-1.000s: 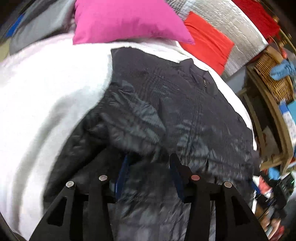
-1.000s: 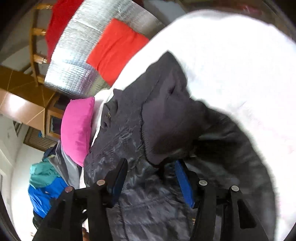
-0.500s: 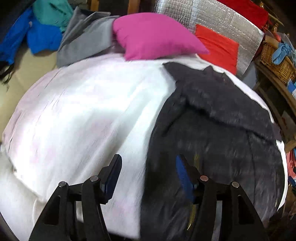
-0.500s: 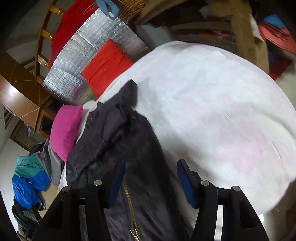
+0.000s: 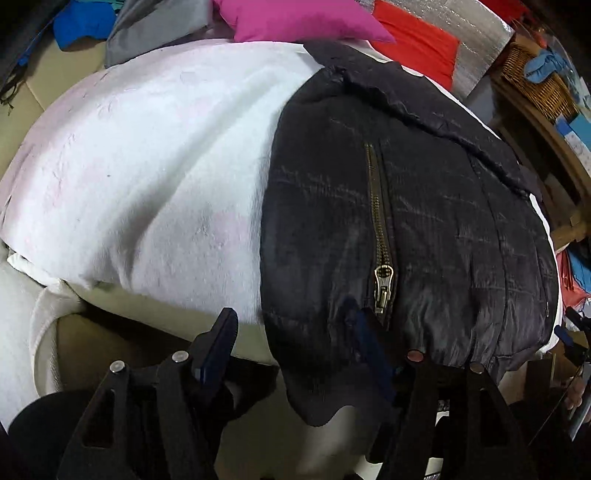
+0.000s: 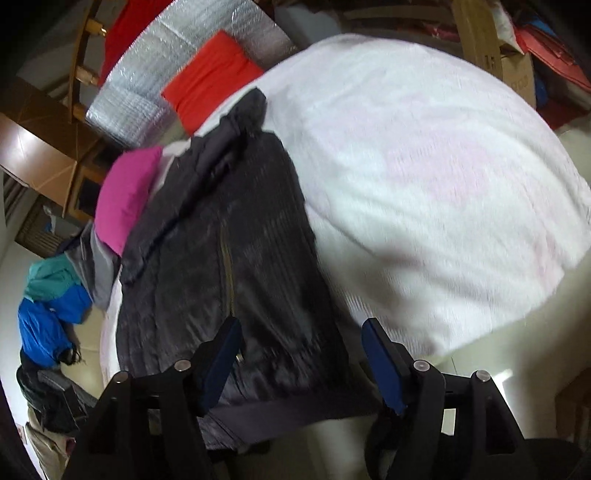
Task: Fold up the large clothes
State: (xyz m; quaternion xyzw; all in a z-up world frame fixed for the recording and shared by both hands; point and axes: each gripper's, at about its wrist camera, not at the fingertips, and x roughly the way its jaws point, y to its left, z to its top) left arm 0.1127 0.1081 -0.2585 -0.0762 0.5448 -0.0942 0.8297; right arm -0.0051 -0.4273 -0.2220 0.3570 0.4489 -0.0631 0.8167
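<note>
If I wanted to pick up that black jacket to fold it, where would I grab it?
Probably the bottom hem of the black jacket, approached from the near edge of the bed. It hangs over the white blanket there, so a claw can slip a finger above and below. Both claws look open.

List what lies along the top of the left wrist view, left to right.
Blue garment → grey garment → pink pillow → red cushion → silver insulation sheet → wicker basket.

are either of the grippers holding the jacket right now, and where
Neither. Both the left gripper and the right gripper have their jaws open at the hem end of the black jacket, gripping nothing.
</note>
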